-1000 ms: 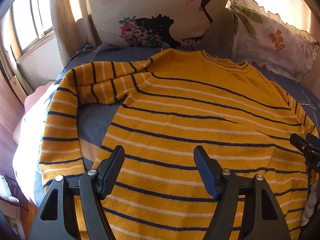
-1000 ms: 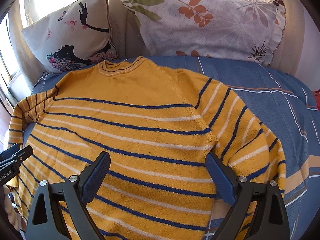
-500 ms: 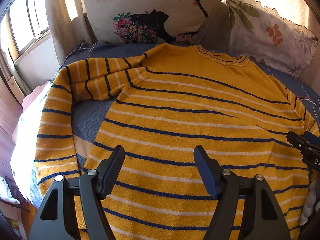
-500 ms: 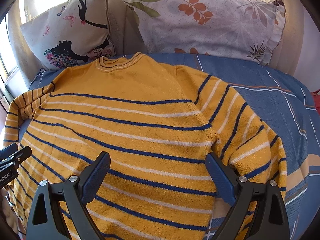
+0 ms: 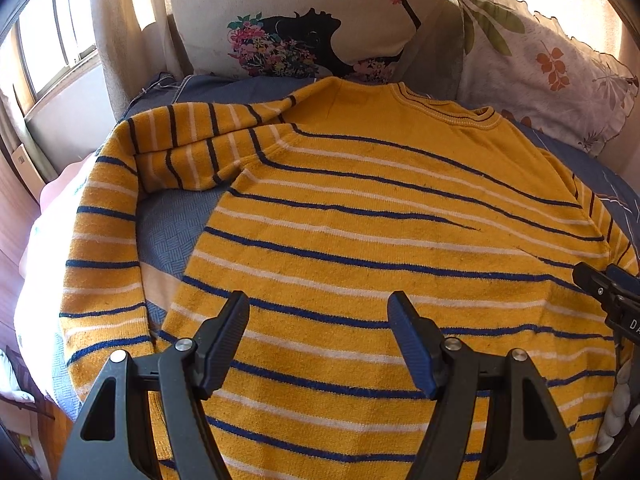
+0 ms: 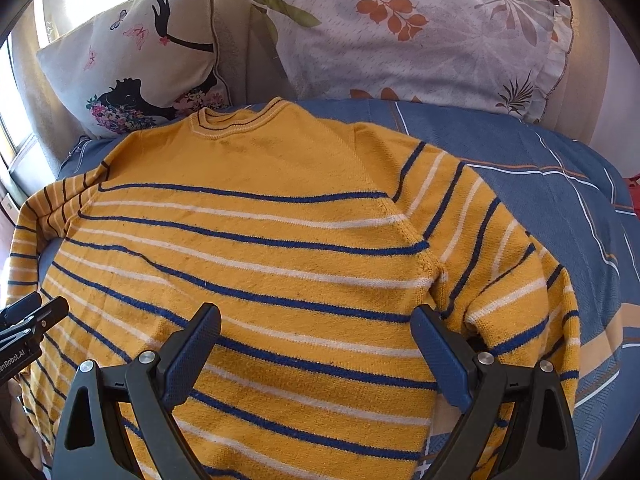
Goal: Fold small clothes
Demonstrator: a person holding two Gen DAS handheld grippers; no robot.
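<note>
A yellow sweater (image 5: 360, 216) with blue and white stripes lies spread flat on a blue bed sheet (image 6: 560, 184), collar toward the pillows; it also shows in the right wrist view (image 6: 280, 240). Its left sleeve (image 5: 104, 240) bends down along the bed's left edge. Its right sleeve (image 6: 500, 264) lies beside the body. My left gripper (image 5: 318, 312) is open and empty above the lower left body. My right gripper (image 6: 316, 324) is open and empty above the lower right body, its right finger near the armpit.
A cushion with a black silhouette print (image 5: 312, 20) and a leaf-print pillow (image 6: 420, 32) lean at the head of the bed. A window (image 5: 52, 40) and the bed's left edge are on the left. Bare blue sheet lies to the right of the sweater.
Both grippers have moved forward over the sweater toward the collar, staying open. The sweater has not moved.
</note>
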